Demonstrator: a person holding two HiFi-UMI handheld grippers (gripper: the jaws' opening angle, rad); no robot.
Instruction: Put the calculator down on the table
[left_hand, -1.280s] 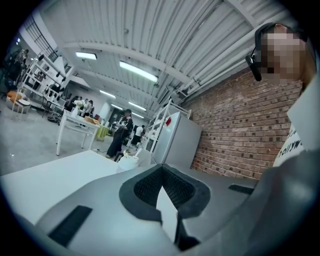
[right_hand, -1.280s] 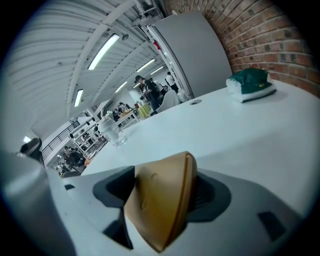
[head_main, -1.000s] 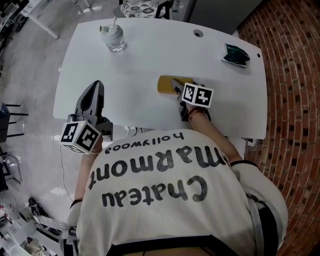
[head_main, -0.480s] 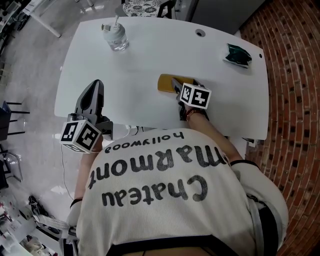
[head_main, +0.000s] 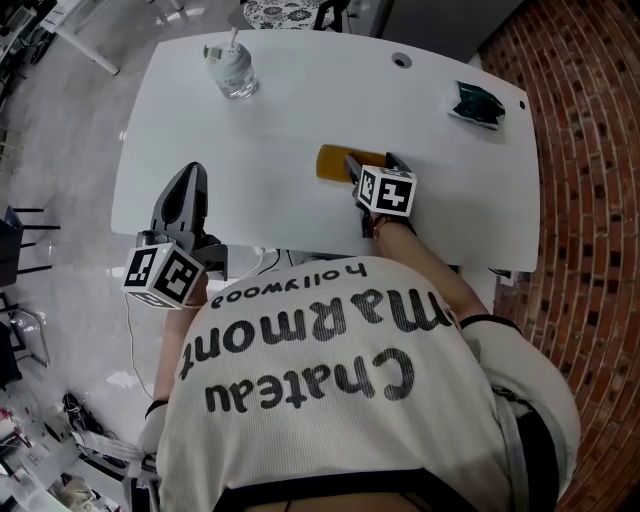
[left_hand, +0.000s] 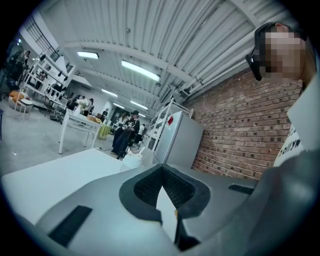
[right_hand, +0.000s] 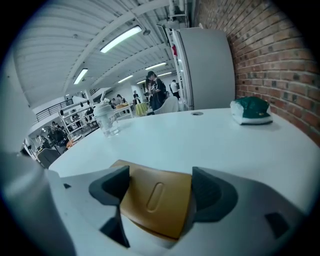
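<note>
Plenty of bare white table (head_main: 300, 100) ahead and to the left of the mustard calculator (head_main: 332, 162). Only a clear bottle (head_main: 231, 70) near the far-left corner and a green pouch (head_main: 477, 105) by the far-right edge, both well apart from it. Calculator low over the table's near-middle part, pinched at both sides between the dark pads (right_hand: 112, 187) of the right gripper (head_main: 369, 165); contact with the surface not readable. Right forearm (head_main: 415, 255) reaching forward across the near edge, marker cube (head_main: 387, 190) facing up. Over the near-left edge, left gripper (head_main: 191, 175) aimed forward, fingertips pressed together on nothing.
</note>
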